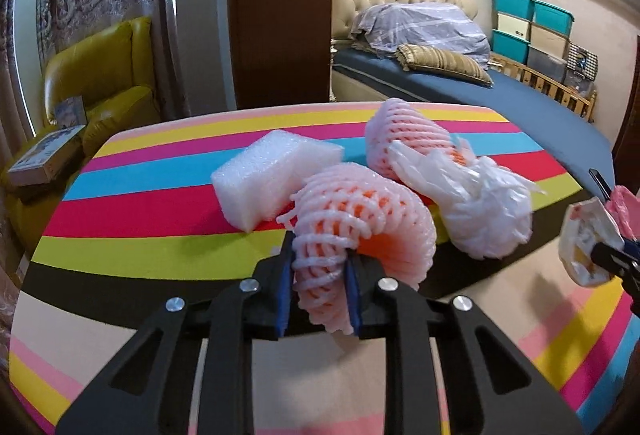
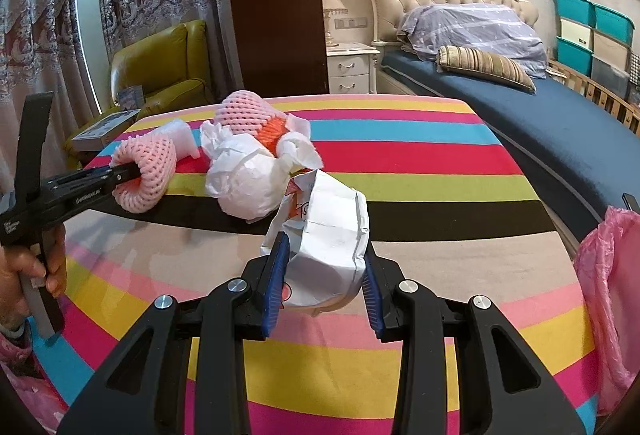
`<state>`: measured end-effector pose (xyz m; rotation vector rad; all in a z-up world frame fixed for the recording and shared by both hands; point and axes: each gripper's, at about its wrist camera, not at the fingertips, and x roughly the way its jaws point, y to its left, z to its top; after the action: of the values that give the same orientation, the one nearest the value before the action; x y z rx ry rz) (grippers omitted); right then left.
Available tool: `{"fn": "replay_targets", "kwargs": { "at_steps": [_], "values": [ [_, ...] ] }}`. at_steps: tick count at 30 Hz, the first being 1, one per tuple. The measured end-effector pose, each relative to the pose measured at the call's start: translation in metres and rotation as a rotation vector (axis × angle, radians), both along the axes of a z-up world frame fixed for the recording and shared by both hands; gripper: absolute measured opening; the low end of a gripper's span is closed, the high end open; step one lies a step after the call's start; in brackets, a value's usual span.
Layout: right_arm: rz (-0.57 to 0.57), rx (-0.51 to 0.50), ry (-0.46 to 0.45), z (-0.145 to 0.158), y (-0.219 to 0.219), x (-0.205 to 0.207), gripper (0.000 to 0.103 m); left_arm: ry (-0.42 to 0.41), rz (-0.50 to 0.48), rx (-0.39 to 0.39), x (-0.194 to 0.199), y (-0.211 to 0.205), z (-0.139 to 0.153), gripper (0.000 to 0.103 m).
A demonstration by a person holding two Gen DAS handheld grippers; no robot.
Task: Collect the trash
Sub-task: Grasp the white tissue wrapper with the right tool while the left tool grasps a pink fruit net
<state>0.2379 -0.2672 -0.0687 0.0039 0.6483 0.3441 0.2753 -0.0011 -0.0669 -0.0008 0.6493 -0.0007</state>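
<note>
Black tongs (image 1: 320,287) with blue pads (image 2: 276,283), silver screws (image 2: 165,302), white lettering.

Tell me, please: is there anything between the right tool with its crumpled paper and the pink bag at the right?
Nothing visible. The right tool is shut on the crumpled paper, and between it and the pink bag only bare striped table shows. The remaining trash lies on the other side, to the left.

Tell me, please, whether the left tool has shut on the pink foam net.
Shut on it: the left tool squeezes the pink foam net between both blue pads.
</note>
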Motion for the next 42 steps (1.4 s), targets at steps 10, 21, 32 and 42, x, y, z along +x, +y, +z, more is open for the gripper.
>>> {"fn": "replay_targets", "kwargs": {
  "at_steps": [10,21,32,42],
  "values": [
    [0.006,0.004,-0.019,0.003,-0.003,-0.013,0.034,-0.054,-0.083,-0.009,-0.029,-0.025,0.01,0.022],
    [-0.016,0.031,-0.061,0.007,-0.011,-0.028,0.034,-0.135,-0.192,-0.017,-0.055,-0.058,0.018,0.022],
    [-0.043,0.054,-0.109,0.012,-0.021,-0.037,0.034,-0.187,-0.27,0.016,-0.061,-0.082,0.025,0.022],
    [-0.11,0.068,-0.12,0.012,-0.047,-0.042,0.034,-0.187,-0.4,0.024,-0.052,-0.123,0.028,0.022]
  ]
}}
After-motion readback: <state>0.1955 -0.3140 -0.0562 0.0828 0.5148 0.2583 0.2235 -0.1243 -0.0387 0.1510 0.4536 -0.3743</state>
